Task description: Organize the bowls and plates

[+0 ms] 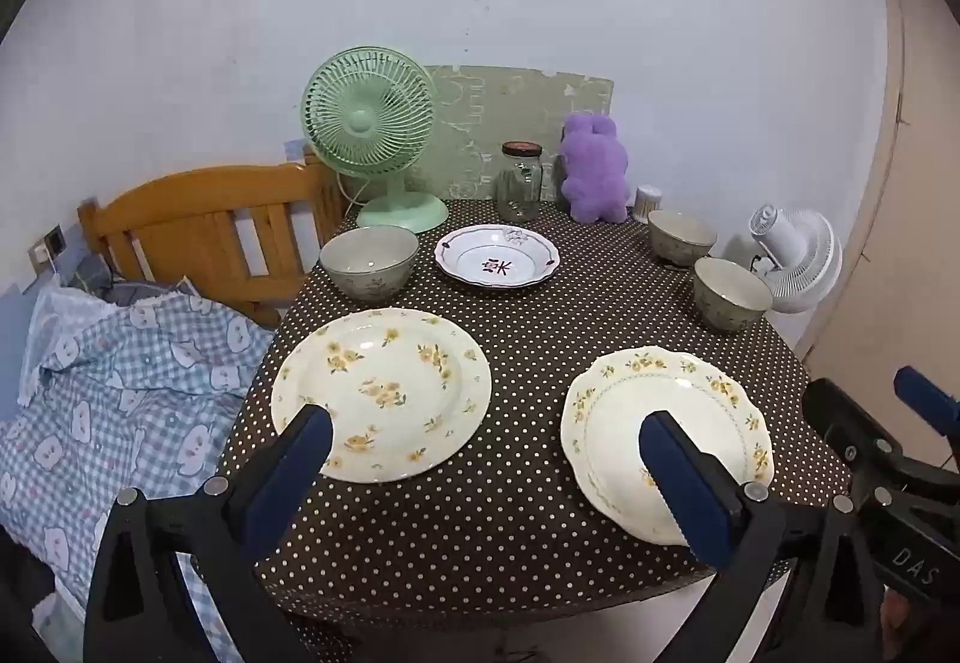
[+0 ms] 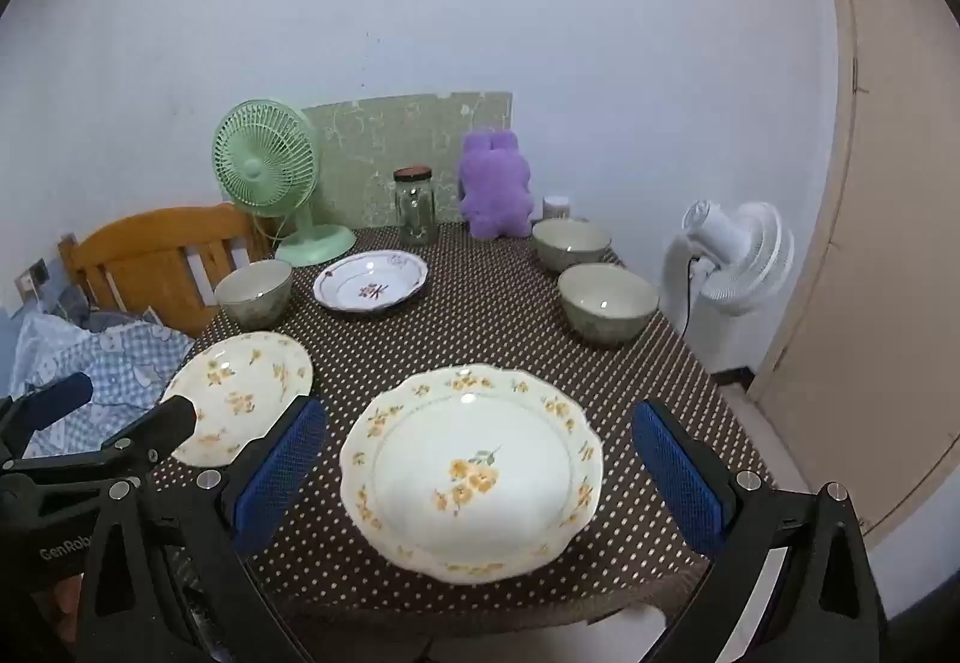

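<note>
White letters "DAS" stand on the black body of the right gripper [image 1: 912,489], at four o'clock in the left wrist view. "GenRob", cut off, stands on the left gripper [image 2: 66,546], at eight o'clock in the right wrist view.

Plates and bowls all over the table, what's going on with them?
A person is holding two claws over the table's near edge, about to tidy the dishes. Both the left claw and the right claw are wide open and hold nothing. Nothing is stacked yet: two yellow-flowered plates lie at the front, a small white dish sits farther back, one bowl is on the left and two bowls on the right.
</note>
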`<state>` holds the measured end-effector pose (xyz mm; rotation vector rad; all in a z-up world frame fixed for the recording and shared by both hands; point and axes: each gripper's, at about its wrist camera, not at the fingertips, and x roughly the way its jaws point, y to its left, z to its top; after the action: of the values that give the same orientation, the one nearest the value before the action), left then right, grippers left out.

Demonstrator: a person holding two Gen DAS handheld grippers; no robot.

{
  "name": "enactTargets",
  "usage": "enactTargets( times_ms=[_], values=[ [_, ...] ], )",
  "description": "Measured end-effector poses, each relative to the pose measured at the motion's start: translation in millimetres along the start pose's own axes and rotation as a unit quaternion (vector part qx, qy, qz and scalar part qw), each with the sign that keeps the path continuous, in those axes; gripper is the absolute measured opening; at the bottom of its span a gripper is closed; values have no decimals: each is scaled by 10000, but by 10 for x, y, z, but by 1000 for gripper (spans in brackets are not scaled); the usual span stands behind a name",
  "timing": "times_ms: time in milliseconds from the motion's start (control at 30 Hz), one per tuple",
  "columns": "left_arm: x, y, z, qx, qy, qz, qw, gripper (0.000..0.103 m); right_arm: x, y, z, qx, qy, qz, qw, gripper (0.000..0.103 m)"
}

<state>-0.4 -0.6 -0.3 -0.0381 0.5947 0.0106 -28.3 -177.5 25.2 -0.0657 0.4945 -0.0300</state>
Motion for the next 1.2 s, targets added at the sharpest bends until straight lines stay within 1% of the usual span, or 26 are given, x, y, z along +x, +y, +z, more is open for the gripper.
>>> enactTargets(
  times_ms=[100,133,167,233,267,333,367,433,567,800,1200],
  values=[
    [-23,-50,-31,-26,50,93,9999,103,-87,77,-31,22,28,58,10000,103],
    [-69,6,-50,-153,4,61,9999,103,-96,38,-44,164,157,139,9996,103],
    [-51,66,-24,-246,109,44,9996,103,-43,18,-38,225,390,221,9987,103],
    [-108,68,23,-257,126,76,9996,103,11,-89,7,428,580,344,9968,103],
    [-73,70,42,-277,195,98,9994,102,50,-109,8,450,648,347,9963,103],
    [-57,-38,54,-206,238,194,9993,102,47,-157,10,476,644,362,9961,103],
    [-58,-90,-3,-200,188,233,9994,102,65,-171,-11,460,632,331,9964,103],
    [-73,-140,-5,-170,135,304,9993,102,67,-195,-16,490,603,323,9965,103],
    [-61,-162,-9,-207,132,261,9994,102,95,-242,-32,533,635,340,9960,103],
    [-59,-216,-28,-199,120,353,9991,101,91,-259,-52,461,697,328,9960,103],
    [-91,-216,-71,-194,95,360,9991,101,74,-271,-97,383,772,328,9957,103]
  ],
)
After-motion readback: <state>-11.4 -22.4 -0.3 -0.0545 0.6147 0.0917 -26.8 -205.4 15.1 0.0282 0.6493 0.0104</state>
